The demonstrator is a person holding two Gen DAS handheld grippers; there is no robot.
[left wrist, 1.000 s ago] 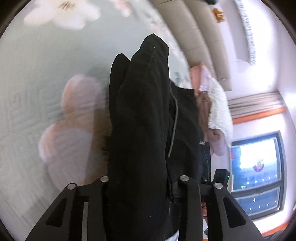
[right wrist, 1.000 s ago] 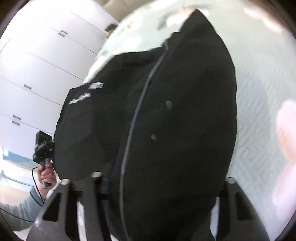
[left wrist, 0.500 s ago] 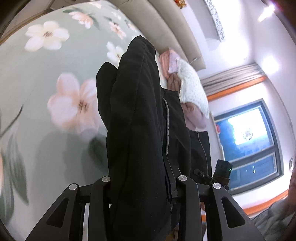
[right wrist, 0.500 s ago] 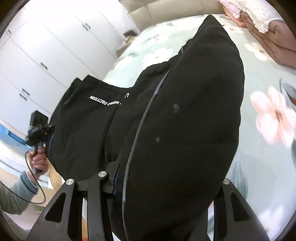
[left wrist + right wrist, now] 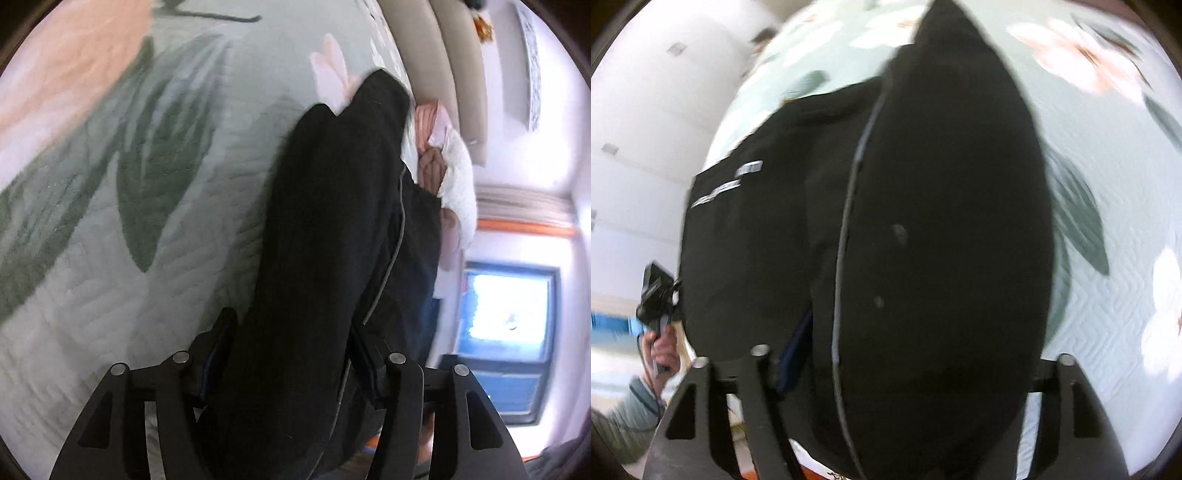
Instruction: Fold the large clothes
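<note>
A large black garment (image 5: 332, 229) with thin grey piping hangs bunched between the fingers of my left gripper (image 5: 291, 354), which is shut on it above the bed. In the right wrist view the same black garment (image 5: 945, 229) fills the middle, with white lettering on a flatter part at the left. My right gripper (image 5: 908, 365) is shut on a thick fold of it; its right finger is mostly hidden by cloth. The left hand-held gripper (image 5: 655, 291) shows at the left edge, at the garment's other end.
A pale green quilted bedspread (image 5: 110, 221) with pink flowers and dark leaves lies under the garment; it also shows in the right wrist view (image 5: 1108, 258). Pink and white bedding (image 5: 450, 173) lies by the beige headboard (image 5: 443, 55). A window (image 5: 506, 314) and white wardrobes (image 5: 646, 129) stand beyond.
Both grippers have moved down closer to the bedspread with the garment still held. Both views are blurred by motion. The grips have not changed.
</note>
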